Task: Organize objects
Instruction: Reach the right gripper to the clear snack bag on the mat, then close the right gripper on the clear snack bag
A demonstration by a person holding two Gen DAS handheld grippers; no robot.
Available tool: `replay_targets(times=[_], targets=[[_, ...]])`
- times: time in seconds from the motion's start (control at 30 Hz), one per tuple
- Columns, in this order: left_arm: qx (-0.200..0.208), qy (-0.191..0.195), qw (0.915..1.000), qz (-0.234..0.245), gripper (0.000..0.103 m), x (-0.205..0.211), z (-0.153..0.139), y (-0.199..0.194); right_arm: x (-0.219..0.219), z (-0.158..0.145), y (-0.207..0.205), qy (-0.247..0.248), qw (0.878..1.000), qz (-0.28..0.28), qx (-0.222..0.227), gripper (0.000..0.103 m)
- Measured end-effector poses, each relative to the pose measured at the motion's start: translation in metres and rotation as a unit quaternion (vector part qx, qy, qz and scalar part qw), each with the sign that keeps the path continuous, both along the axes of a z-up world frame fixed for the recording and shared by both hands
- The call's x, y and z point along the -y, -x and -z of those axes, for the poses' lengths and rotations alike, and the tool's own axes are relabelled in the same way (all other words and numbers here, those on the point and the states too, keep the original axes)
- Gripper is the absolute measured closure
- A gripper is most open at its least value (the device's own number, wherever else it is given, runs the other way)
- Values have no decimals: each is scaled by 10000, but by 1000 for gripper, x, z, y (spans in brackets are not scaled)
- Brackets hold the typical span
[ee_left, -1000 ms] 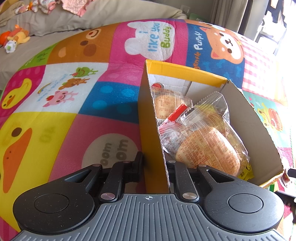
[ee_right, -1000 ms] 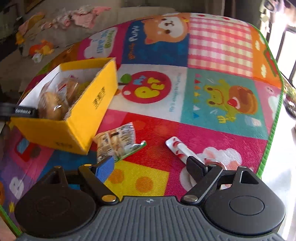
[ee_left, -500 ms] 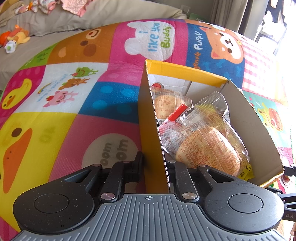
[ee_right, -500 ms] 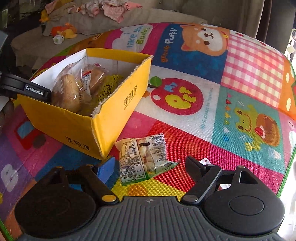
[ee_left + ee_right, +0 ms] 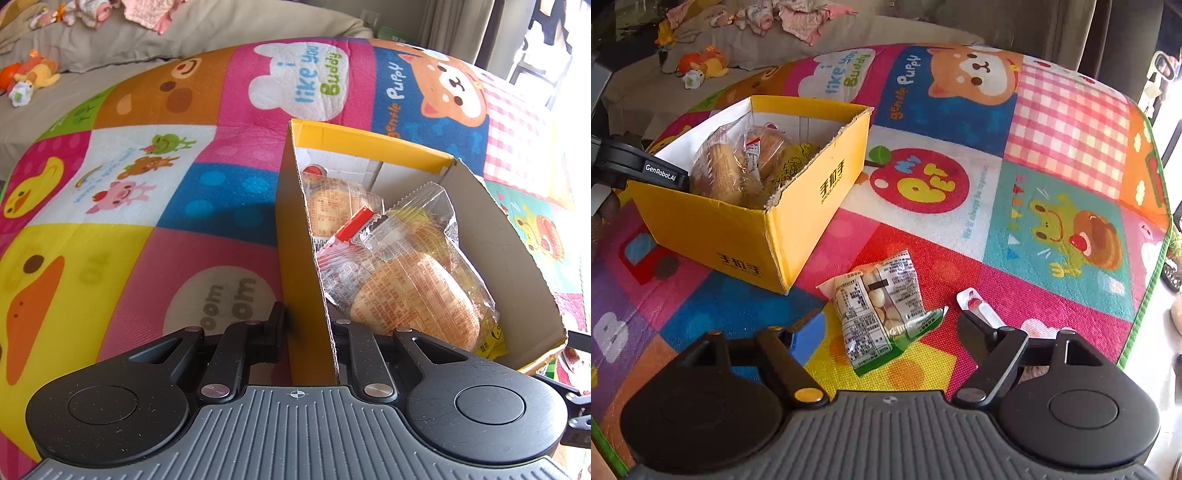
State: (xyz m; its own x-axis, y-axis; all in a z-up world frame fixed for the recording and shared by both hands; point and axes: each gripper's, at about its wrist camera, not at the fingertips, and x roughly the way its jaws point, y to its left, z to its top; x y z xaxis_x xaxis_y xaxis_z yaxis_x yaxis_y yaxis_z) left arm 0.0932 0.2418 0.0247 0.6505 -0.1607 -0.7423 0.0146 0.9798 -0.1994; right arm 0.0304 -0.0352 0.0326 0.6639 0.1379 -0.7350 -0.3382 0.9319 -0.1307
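Note:
A yellow cardboard box (image 5: pixel 299 280) (image 5: pixel 746 232) sits on the play mat and holds several wrapped buns (image 5: pixel 410 291) (image 5: pixel 738 166). My left gripper (image 5: pixel 308 325) is shut on the box's near side wall, one finger outside and one inside. In the right wrist view a clear snack packet (image 5: pixel 879 310) with white and green print lies on the mat in front of the box. My right gripper (image 5: pixel 879 332) hovers just over it, jaws opening, the packet between the fingers (image 5: pixel 975 325) but not pinched. A small white and red sachet (image 5: pixel 975 306) lies by the right finger.
The colourful cartoon play mat (image 5: pixel 1034 184) covers the floor, its green edge (image 5: pixel 1156 229) to the right. A beige sofa (image 5: pixel 184 33) with plush toys (image 5: pixel 701 66) and clothes stands behind the mat.
The right gripper swung left from the sachet toward the snack packet, which now lies between its fingers. The left gripper and box stayed still.

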Motion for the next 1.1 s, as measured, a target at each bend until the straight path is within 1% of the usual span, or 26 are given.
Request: replay_targets(times=[0.23, 0.33, 0.37, 0.43, 0.47, 0.53, 0.57, 0.6, 0.67, 0.73, 0.83, 0.87, 0.93, 0.97, 1.0, 1.1], targets=[[7, -127, 9999, 43, 87, 3, -1, 0, -4, 12, -23, -203, 9998, 44, -44, 23], [19, -161, 9998, 77, 87, 4, -2, -1, -3, 12, -24, -260, 9996, 58, -45, 25], [25, -173, 9998, 91, 87, 4, -2, -2, -3, 12, -23, -259, 9996, 53, -55, 30], [25, -190, 9998, 114, 87, 5, -2, -3, 0, 10, -21, -277, 9996, 62, -87, 32], [29, -201, 9997, 125, 87, 6, -2, -4, 2, 9, -19, -297, 9995, 75, -112, 36], [36, -205, 9997, 142, 87, 6, -2, -5, 6, 6, -13, -305, 9994, 101, -161, 39], [41, -211, 9997, 154, 87, 6, -2, -5, 7, 4, -9, -325, 9993, 92, -180, 46], [44, -217, 9996, 166, 86, 6, -1, -5, 9, 0, -4, -347, 9992, 76, -171, 48], [50, -231, 9995, 195, 86, 5, -1, -5, 12, -6, 4, -346, 9992, 71, -187, 50], [59, -233, 9994, 234, 86, 5, -1, -5, 14, -12, 12, -366, 9992, 39, -185, 64], [70, -219, 9993, 300, 86, 4, -1, -6, 17, -22, 21, -416, 9990, 31, -171, 64], [71, -221, 9992, 322, 86, 4, -1, -6, 17, -25, 24, -371, 9993, 25, -101, 64], [71, -238, 9990, 362, 86, 4, -1, -7, 16, -27, 25, -276, 9996, 76, 13, 49], [76, -250, 9989, 396, 86, 4, 0, -8, 17, -26, 25, -241, 9996, 107, 56, 32], [81, -257, 9986, 448, 86, 3, 0, -9, 17, -25, 24, -225, 9996, 126, 89, 23], [85, -258, 9977, 624, 86, 3, 0, -11, 17, -18, 19, -242, 9997, 79, -53, 23]])
